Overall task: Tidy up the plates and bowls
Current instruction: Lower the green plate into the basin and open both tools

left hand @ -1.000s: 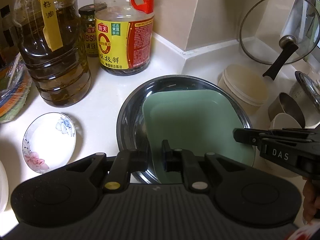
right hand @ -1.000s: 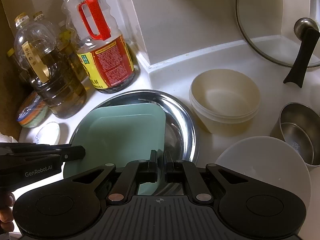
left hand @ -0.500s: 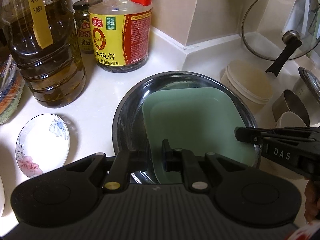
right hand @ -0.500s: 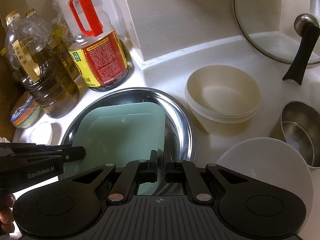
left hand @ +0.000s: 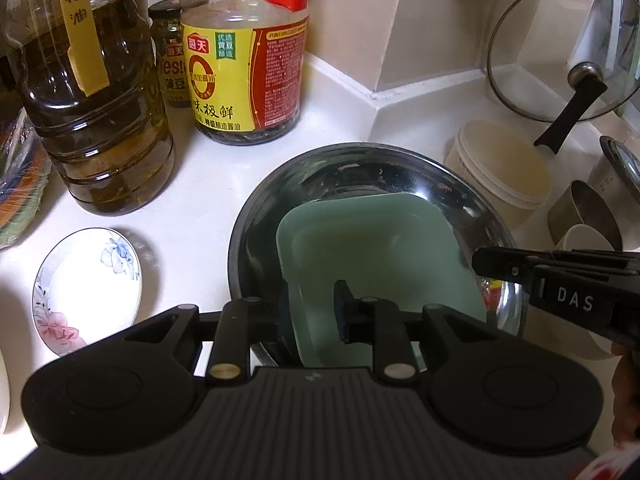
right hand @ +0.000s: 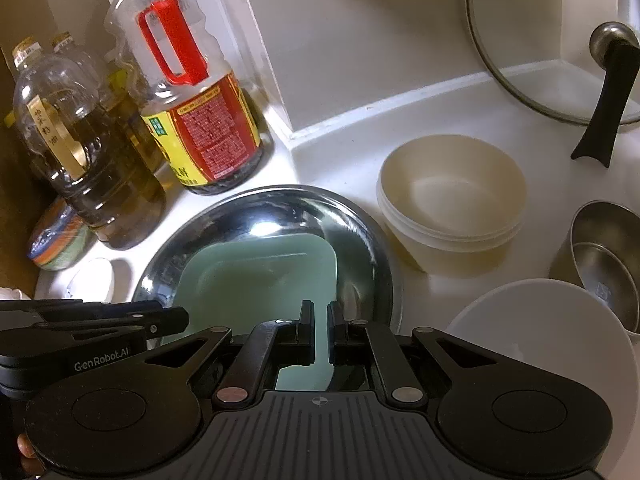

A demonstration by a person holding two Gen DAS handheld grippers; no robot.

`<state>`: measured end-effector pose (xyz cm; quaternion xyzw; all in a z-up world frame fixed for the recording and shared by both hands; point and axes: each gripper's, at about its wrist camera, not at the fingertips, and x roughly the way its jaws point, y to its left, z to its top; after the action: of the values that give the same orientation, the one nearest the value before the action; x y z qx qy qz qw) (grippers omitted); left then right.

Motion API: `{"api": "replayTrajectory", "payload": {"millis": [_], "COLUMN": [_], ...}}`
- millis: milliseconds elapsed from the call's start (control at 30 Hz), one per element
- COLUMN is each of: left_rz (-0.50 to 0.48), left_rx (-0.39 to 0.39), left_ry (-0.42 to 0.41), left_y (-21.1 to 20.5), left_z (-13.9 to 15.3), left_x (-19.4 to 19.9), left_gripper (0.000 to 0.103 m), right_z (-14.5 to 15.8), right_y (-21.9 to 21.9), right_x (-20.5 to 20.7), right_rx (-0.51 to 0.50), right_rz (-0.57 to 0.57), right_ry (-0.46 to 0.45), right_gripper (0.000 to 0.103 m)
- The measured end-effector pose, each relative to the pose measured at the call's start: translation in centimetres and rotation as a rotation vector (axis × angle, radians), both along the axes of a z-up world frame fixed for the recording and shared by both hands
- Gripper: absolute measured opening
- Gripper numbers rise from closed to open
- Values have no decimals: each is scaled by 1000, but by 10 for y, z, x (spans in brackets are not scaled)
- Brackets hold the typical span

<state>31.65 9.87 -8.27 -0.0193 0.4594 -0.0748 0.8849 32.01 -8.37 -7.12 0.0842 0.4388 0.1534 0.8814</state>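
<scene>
A pale green square plate (left hand: pixel 380 248) lies inside a wide steel dish (left hand: pixel 360 160) on the white counter. My left gripper (left hand: pixel 314 312) straddles the plate's left rim; its jaws are opening and a gap shows beside the rim. My right gripper (right hand: pixel 320 328) is shut on the plate's near right rim (right hand: pixel 256 280), above the steel dish (right hand: pixel 360 232). In the left wrist view the right gripper (left hand: pixel 476 262) reaches in from the right. The left gripper (right hand: pixel 184 316) enters the right wrist view from the left.
A floral saucer (left hand: pixel 88 288) lies left of the dish, with an oil bottle (left hand: pixel 100 120) and a soy sauce bottle (left hand: pixel 244 80) behind. Stacked cream bowls (right hand: pixel 452 204), a white bowl (right hand: pixel 540 340), steel cups (right hand: pixel 604 264) and a glass lid (right hand: pixel 560 40) crowd the right.
The left gripper's jaws have widened off the green plate's rim. The plate sits a little lower and nearer in the steel dish. The right gripper stays shut.
</scene>
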Motion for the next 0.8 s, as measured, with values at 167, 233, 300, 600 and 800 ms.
{"api": "replayTrajectory", "payload": {"millis": [167,233,300,600,800], "left_rz": [7,10,10,24,44], "left_rx": [-5,-11,-12,-24,-32], "left_ry": [-10,-15,-22,-39,-50], "left_y": [2,3,3,6,12], "left_z": [8,11,14,21,28], "left_x": [-5,-7,-10,-24,-38], "left_gripper": [24,24,25,27,30], "right_z": [3,4,6,12,17], "right_y": [2,2,2,2,1], "right_x": [-3,-5,-6,-13,-21], "right_rx": [-6,-3,-5,5,30], "right_rz": [16,18,19,30,47], "right_ry": [-1,0,-4,-19,-37], "right_gripper": [7,7,8,9,35]}}
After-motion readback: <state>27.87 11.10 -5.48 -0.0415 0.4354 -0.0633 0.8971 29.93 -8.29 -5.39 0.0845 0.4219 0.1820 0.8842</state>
